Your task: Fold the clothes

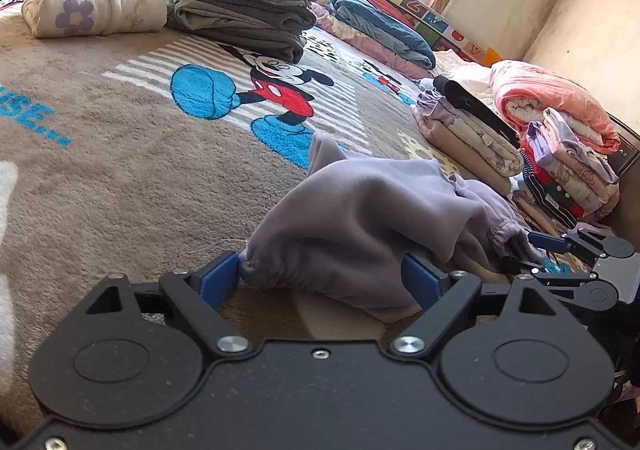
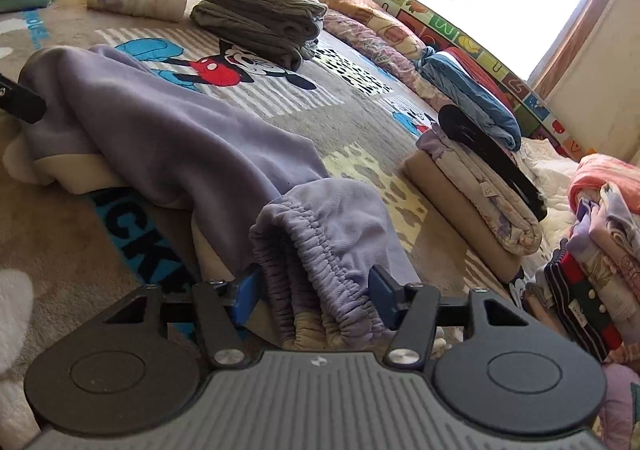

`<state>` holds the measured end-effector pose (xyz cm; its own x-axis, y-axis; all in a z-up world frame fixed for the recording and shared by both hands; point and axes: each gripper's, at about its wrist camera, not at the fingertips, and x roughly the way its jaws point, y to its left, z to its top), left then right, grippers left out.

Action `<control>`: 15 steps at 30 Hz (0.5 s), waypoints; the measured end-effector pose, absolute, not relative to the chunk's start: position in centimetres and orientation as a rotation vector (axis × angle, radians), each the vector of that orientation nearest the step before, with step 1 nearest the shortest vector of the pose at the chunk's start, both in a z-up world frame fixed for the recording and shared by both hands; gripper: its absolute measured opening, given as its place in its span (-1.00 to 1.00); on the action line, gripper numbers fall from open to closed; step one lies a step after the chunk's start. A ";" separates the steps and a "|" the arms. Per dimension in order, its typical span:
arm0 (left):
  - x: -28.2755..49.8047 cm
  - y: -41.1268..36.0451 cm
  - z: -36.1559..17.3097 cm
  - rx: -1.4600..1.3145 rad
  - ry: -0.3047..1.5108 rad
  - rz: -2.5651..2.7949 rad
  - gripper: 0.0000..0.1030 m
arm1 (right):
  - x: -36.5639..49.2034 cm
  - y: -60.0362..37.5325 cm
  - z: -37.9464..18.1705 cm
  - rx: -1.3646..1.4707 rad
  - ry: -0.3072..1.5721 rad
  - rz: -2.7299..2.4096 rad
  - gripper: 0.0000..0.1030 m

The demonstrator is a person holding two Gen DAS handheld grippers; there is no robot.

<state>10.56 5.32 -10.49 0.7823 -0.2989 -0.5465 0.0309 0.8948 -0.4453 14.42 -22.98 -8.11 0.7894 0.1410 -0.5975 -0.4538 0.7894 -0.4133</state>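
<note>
Lilac trousers, fold in progress.
Left claw (image 1: 320,282) and right claw (image 2: 314,296) each straddle bunched lilac trousers (image 2: 168,138) at lower centre, grip uncertain; folded grey stack (image 2: 260,14) upper centre, more folded piles (image 2: 476,178) right; this garment remains.

The right gripper (image 2: 314,292) is holding its blue fingers (image 2: 382,296) spread around the gathered elastic waistband of lavender sweatpants (image 2: 172,138), which are lying stretched across a Mickey Mouse blanket (image 2: 60,242). Grey folded clothes (image 2: 260,14) are sitting stacked toward the blanket's far edge, while more folded piles (image 2: 476,186) are lining its right edge.
</note>
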 end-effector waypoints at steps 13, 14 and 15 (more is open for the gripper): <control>10.6 5.0 -10.5 -0.418 0.658 -0.180 0.71 | 20.3 -39.2 -5.0 0.384 0.570 0.180 -0.59; 10.6 5.0 -10.5 -0.417 0.657 -0.179 0.71 | 20.8 -40.5 -5.3 0.450 0.574 0.166 -0.59; 10.6 5.0 -10.5 -0.417 0.657 -0.179 0.71 | 21.3 -41.8 -5.6 0.514 0.578 0.148 -0.59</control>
